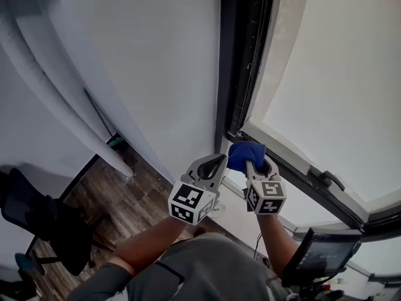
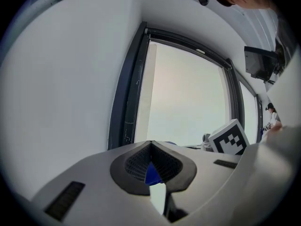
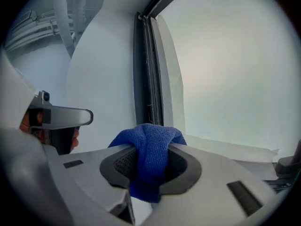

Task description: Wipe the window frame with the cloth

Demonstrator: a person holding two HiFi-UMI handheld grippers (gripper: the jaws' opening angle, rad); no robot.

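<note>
White wall [image 1: 156, 74] beside, the window frame [image 1: 235, 55] wants firm strokes from the cloth [image 1: 245, 150] clamped in the right tool [image 1: 255, 165]; left tool [image 1: 218, 161] closed

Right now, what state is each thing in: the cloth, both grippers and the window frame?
right gripper: shut on the cloth.
left gripper: shut, jaw tips together.
cloth: bunched up, clamped between the right gripper's jaws.
window frame: cloth close to its lower corner; contact unclear.

I have clear passage along the wall [image 1: 150, 55] left of the window frame [image 1: 240, 55]. Rightward, the window handle [image 1: 327, 179] and monitor [image 1: 324, 253] obstruct.
</note>
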